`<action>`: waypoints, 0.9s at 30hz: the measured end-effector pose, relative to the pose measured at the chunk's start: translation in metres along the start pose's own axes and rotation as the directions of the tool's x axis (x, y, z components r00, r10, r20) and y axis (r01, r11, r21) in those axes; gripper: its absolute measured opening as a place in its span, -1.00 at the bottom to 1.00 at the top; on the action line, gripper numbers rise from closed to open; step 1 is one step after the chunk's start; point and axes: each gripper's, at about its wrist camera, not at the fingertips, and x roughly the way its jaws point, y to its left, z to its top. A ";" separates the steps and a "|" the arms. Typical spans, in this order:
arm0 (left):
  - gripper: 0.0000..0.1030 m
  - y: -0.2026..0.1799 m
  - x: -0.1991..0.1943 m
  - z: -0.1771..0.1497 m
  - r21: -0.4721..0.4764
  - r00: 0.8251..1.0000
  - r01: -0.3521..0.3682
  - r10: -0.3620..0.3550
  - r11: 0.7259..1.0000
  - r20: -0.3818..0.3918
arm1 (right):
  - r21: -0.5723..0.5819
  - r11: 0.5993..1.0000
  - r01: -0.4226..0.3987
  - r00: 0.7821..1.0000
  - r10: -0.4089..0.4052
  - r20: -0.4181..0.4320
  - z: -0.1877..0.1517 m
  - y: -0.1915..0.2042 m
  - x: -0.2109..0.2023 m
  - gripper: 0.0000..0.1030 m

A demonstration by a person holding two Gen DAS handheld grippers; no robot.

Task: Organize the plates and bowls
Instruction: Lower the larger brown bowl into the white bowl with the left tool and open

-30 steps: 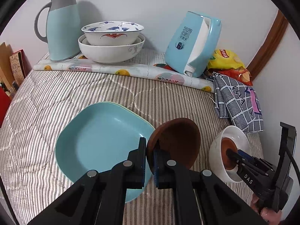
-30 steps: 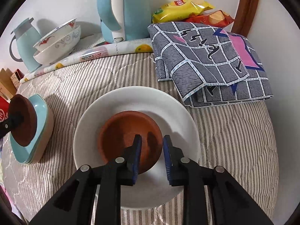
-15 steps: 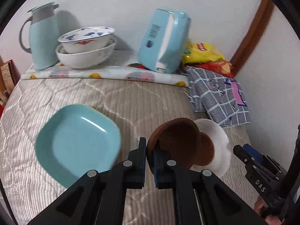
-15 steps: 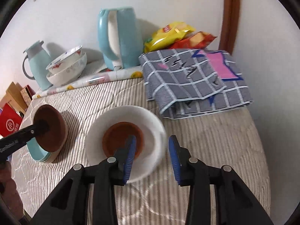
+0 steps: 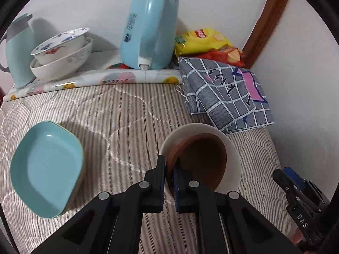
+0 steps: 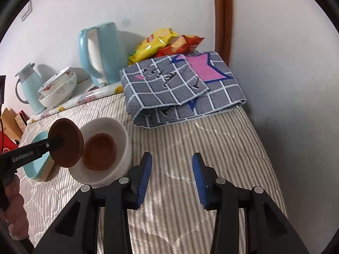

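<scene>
My left gripper (image 5: pixel 169 174) is shut on the rim of a brown saucer (image 5: pixel 203 160) and holds it tilted just above a white bowl (image 5: pixel 233 148). In the right wrist view the held saucer (image 6: pixel 65 142) hangs over the white bowl's (image 6: pixel 118 131) left rim, and a second brown saucer (image 6: pixel 99 151) lies inside the bowl. My right gripper (image 6: pixel 171 175) is open and empty, right of the bowl and back from it. Stacked teal square plates (image 5: pixel 45 169) lie to the left.
Two stacked patterned bowls (image 5: pixel 61 57), a teal jug (image 5: pixel 17 50) and a blue kettle (image 5: pixel 150 38) stand on a raised shelf at the back. A folded checked cloth (image 5: pixel 226 97) and snack bags (image 5: pixel 203 42) lie at the back right by the wall.
My left gripper carried the brown saucer right, from over the teal plates to over the white bowl. My right gripper let go of the saucer in the bowl, opened and drew back.
</scene>
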 end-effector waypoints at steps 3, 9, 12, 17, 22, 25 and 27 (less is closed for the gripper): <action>-0.86 -0.004 0.009 0.001 -0.004 1.000 0.002 -0.002 1.000 -0.016 | -0.001 1.000 -0.007 1.000 0.007 -0.007 -0.003 -0.006 0.003 -0.24; -0.86 -0.007 0.027 0.000 -0.014 0.998 0.009 -0.009 1.000 -0.057 | 0.003 1.000 -0.006 1.000 0.006 -0.015 -0.006 -0.015 0.009 -0.23; -0.86 -0.008 0.034 0.001 -0.013 0.997 0.012 -0.013 1.000 -0.070 | 0.017 1.000 -0.007 1.000 0.008 -0.021 -0.008 -0.020 0.012 -0.23; -0.86 -0.009 0.041 0.002 -0.016 0.996 0.017 -0.018 1.000 -0.082 | 0.031 0.999 -0.006 0.999 0.007 -0.032 -0.009 -0.024 0.016 -0.23; -0.84 -0.010 0.042 0.003 -0.018 0.996 0.031 -0.032 0.999 -0.085 | 0.029 1.000 -0.010 1.000 0.011 -0.014 -0.007 -0.023 0.008 -0.23; -0.82 -0.009 0.042 0.003 -0.027 0.995 0.049 -0.052 0.998 -0.091 | 0.015 1.000 -0.017 1.000 0.017 -0.001 -0.006 -0.019 0.002 -0.17; -0.79 -0.009 0.042 0.003 -0.029 0.993 0.066 -0.068 0.997 -0.100 | 0.008 1.000 -0.025 1.000 0.025 0.008 -0.005 -0.015 -0.001 -0.10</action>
